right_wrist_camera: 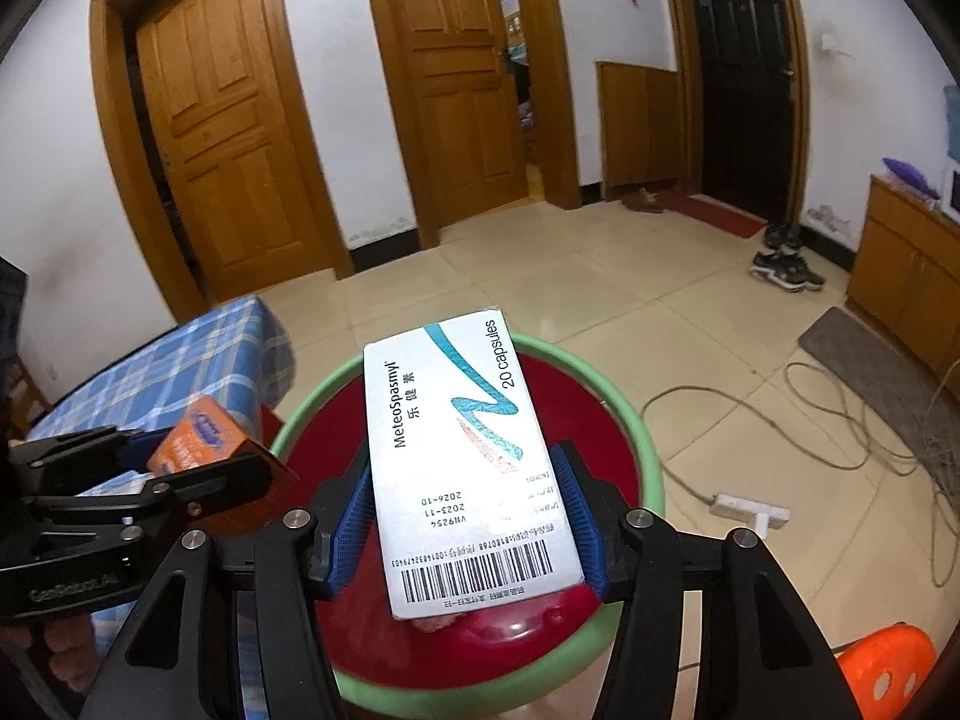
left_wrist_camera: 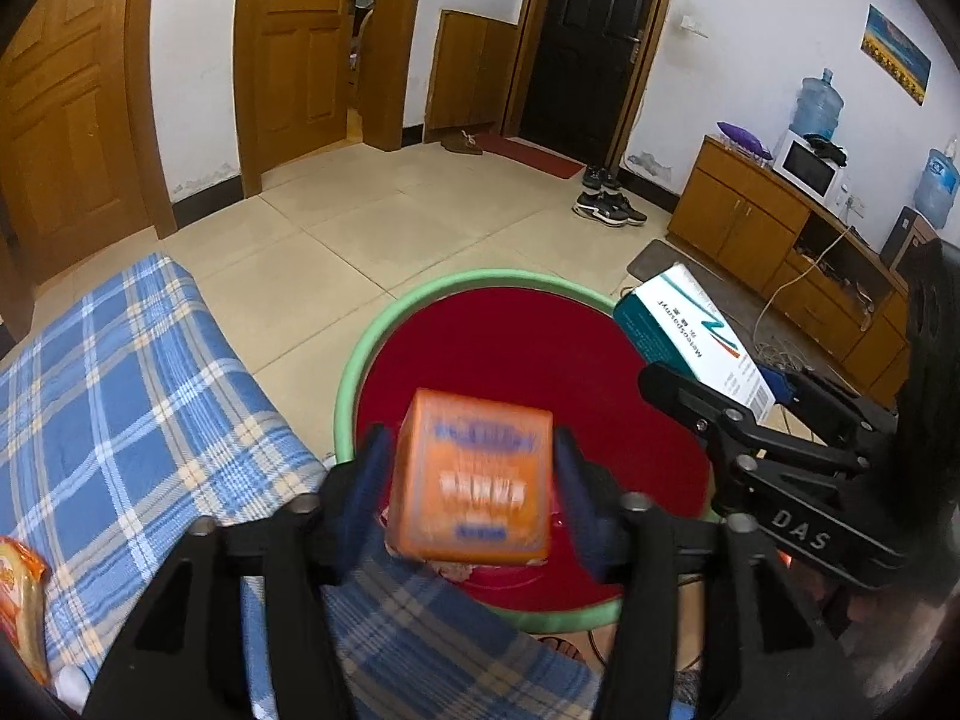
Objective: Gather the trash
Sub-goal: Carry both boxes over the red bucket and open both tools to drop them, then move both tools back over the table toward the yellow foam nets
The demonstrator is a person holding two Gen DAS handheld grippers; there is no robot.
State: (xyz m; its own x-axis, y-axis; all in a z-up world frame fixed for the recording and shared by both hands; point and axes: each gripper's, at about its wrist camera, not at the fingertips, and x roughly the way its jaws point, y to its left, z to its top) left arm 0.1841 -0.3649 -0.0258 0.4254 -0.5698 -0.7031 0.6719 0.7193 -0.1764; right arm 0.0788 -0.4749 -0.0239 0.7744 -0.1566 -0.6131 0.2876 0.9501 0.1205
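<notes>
— What sort of place is this?
— A home, a lived-in front room. Panelled wooden doors (right_wrist_camera: pixel 228 120), a dark entry door (left_wrist_camera: pixel 591 42) with shoes (left_wrist_camera: pixel 609 207) beside its mat.
— Anything else?
— A plaid-covered bed (left_wrist_camera: pixel 120 396), perhaps a sofa, a microwave (left_wrist_camera: pixel 807 171) on a low cabinet (left_wrist_camera: pixel 738 222), water jugs (left_wrist_camera: pixel 817 102).

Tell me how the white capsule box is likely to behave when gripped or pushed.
The white capsule box looks like thin card, so probably light and easily dented by a hard squeeze. Its flat faces should slide, not roll. The right gripper holds it by the long edges, seemingly stiff enough.
</notes>
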